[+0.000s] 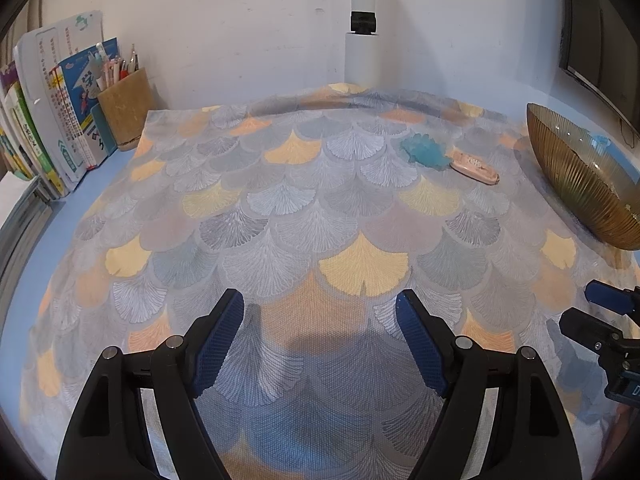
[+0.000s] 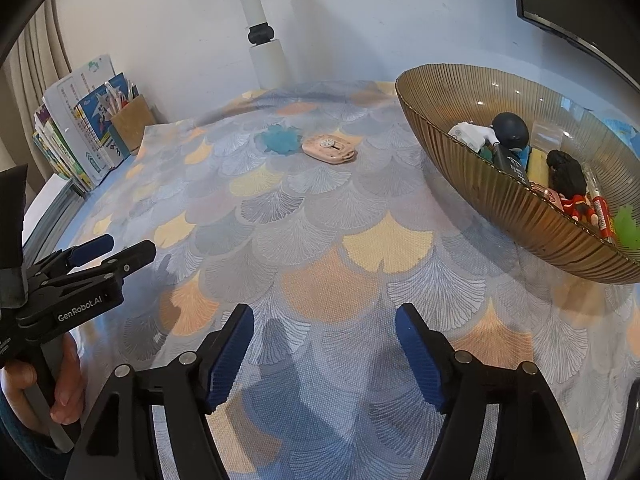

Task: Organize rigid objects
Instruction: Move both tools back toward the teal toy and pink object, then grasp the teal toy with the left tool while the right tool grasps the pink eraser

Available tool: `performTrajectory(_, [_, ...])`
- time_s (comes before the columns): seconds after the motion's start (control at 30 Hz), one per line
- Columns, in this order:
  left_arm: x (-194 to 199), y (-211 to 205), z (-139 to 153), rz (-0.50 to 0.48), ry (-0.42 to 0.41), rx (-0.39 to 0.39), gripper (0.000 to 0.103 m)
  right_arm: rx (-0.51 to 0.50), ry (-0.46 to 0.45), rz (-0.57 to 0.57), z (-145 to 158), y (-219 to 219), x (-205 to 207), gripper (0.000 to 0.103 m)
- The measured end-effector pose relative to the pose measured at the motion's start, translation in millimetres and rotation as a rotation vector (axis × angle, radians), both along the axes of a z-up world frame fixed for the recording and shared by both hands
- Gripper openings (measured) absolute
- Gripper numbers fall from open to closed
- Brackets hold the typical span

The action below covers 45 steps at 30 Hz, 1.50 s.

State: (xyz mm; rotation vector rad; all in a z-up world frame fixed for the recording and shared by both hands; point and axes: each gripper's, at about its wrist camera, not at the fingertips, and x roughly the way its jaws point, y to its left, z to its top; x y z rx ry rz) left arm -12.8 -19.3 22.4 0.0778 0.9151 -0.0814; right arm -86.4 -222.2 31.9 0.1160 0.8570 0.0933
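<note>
Both jaws stand spread and empty: the left gripper [image 1: 320,340] and right gripper [image 2: 324,356] hover low over the patterned cloth [image 1: 280,208]. 2 items remain loose, touching, far across it: a teal piece [image 2: 279,140] and pink gadget [image 2: 330,149], presumably bound for the ribbed bowl [image 2: 520,216], whose contents overlap confusingly.

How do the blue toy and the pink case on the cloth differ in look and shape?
The blue toy is teal, translucent and spiky at its edge; the pink case is pale pink, opaque and smooth. The blue toy looks roughly round, the pink case oblong with a white disc on top. Both lie flat on the cloth, side by side, outside the bowl. Whether they touch is unclear.
</note>
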Motion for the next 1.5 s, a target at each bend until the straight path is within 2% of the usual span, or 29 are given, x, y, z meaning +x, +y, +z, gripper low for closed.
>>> performTrajectory(0.2, [4.8, -1.6, -1.6, -0.03, 0.023, 0.013, 0.077, -0.003, 0.009, 0.002, -0.3, -0.4, 2.0, 0.073])
performTrajectory(0.23, [11.9, -3.8, -0.1, -0.056, 0.05, -0.019, 0.077, 0.003, 0.029, -0.009, 0.1, -1.5, 4.6, 0.073])
performTrajectory(0.3, [25.3, -9.3, 7.4, -0.089, 0.071, -0.059, 0.077, 0.12, 0.089, -0.038, 5.1, -5.3, 15.2, 0.075])
performTrajectory(0.33, [37.1, -13.6, 17.7, -0.109, 0.057, -0.084, 0.077, 0.171, 0.108, -0.043, 8.7, -4.6, 24.8, 0.075])
performTrajectory(0.4, [57.7, -21.1, 32.0, -0.147, 0.037, -0.137, 0.077, 0.184, 0.105, -0.077, 12.1, -0.1, 43.1, 0.075])
performTrajectory(0.5, [93.5, -34.6, 37.5, -0.199, 0.05, -0.197, 0.077, 0.126, 0.084, -0.15, 4.6, 6.0, 74.2, 0.075])
performTrajectory(0.53, [101.0, -38.1, 36.2, -0.208, 0.057, -0.204, 0.077, 0.091, 0.049, -0.176, 6.1, 10.2, 81.2, 0.075])
performTrajectory(0.67, [136.7, -59.7, 14.0, -0.249, 0.124, -0.218, 0.075, -0.041, 0.03, -0.219, 2.9, 25.0, 108.3, 0.076])
performTrajectory(0.7, [141.6, -63.7, 8.4, -0.254, 0.137, -0.224, 0.071, -0.068, 0.034, -0.218, 2.7, 27.3, 115.7, 0.075])
performTrajectory(0.8, [155.1, -76.7, -10.4, -0.274, 0.192, -0.244, 0.065, -0.064, 0.034, -0.203, 4.4, 25.6, 129.6, 0.075])
performTrajectory(0.93, [155.9, -82.9, -11.0, -0.281, 0.185, -0.234, 0.065, -0.077, 0.035, -0.193, 5.5, 28.4, 136.4, 0.077])
performTrajectory(1.0, [151.8, -79.8, -10.5, -0.285, 0.162, -0.206, 0.043, -0.072, 0.034, -0.196, 5.3, 29.2, 139.4, 0.081])
performTrajectory(1.03, [151.7, -75.9, -10.0, -0.307, 0.165, -0.234, 0.034, -0.068, 0.033, -0.198, 5.5, 29.4, 141.8, 0.081])
performTrajectory(1.07, [150.8, -71.6, -9.5, -0.305, 0.174, -0.258, 0.033, -0.067, 0.034, -0.2, 5.7, 29.7, 145.2, 0.082])
performTrajectory(1.13, [149.5, -62.9, -7.5, -0.268, 0.156, -0.245, 0.032, -0.067, 0.035, -0.201, 5.9, 30.1, 153.2, 0.084])
performTrajectory(1.2, [149.5, -51.3, -6.2, -0.247, 0.155, -0.258, 0.032, -0.063, 0.039, -0.186, 6.0, 31.3, 160.4, 0.091])
performTrajectory(1.3, [143.3, -23.1, -1.8, -0.19, 0.146, -0.271, 0.032, -0.049, 0.036, -0.115, 6.5, 37.0, 162.6, 0.092])
performTrajectory(1.4, [136.5, 0.6, -1.4, -0.15, 0.149, -0.271, 0.032, 0.026, 0.025, 0.053, 7.9, 46.2, 151.0, 0.089])
performTrajectory(1.5, [125.7, 27.2, -4.0, -0.111, 0.163, -0.266, 0.032, 0.034, 0.04, 0.033, 8.2, 38.6, 136.8, 0.089])
